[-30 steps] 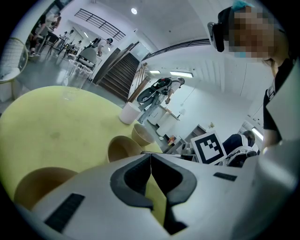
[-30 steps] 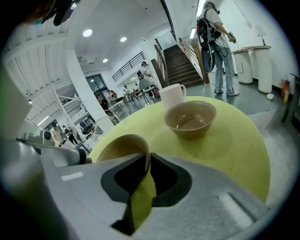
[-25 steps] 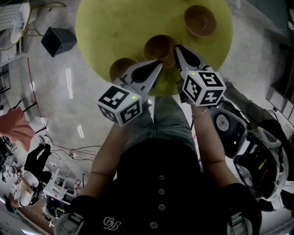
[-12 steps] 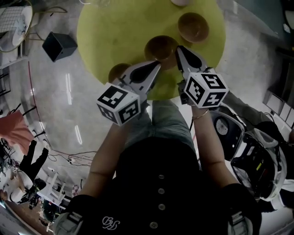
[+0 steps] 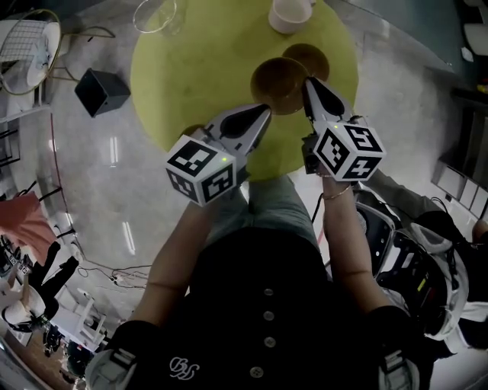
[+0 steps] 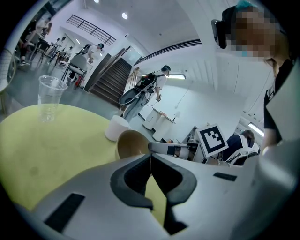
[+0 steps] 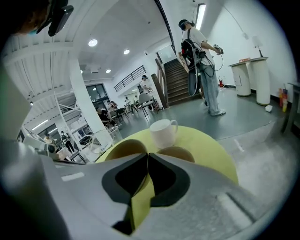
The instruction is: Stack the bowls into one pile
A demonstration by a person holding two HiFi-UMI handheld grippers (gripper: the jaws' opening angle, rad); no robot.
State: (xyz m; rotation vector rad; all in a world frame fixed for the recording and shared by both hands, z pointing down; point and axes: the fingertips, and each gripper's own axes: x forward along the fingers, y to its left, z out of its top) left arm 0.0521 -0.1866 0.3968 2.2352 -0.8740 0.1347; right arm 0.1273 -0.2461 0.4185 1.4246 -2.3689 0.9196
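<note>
Head view: on the round yellow desk point(image 5: 198, 61), a clear plastic cup point(image 5: 156, 14) and a white mug point(image 5: 288, 13) stand at the far edge, both cut off by the frame. A black box point(image 5: 102, 91) sits on the floor. The near bowl point(image 5: 194, 130) is almost hidden behind the left hand-held gripper point(image 5: 267, 109). The right hand-held gripper point(image 5: 307, 81) meets the rim of the middle bowl point(image 5: 278, 80), which overlaps the far bowl point(image 5: 309, 55).

Left gripper view: jaws closed together, empty.

Right gripper view: jaws pinched on the middle bowl's rim, with the mug just beyond.
</note>
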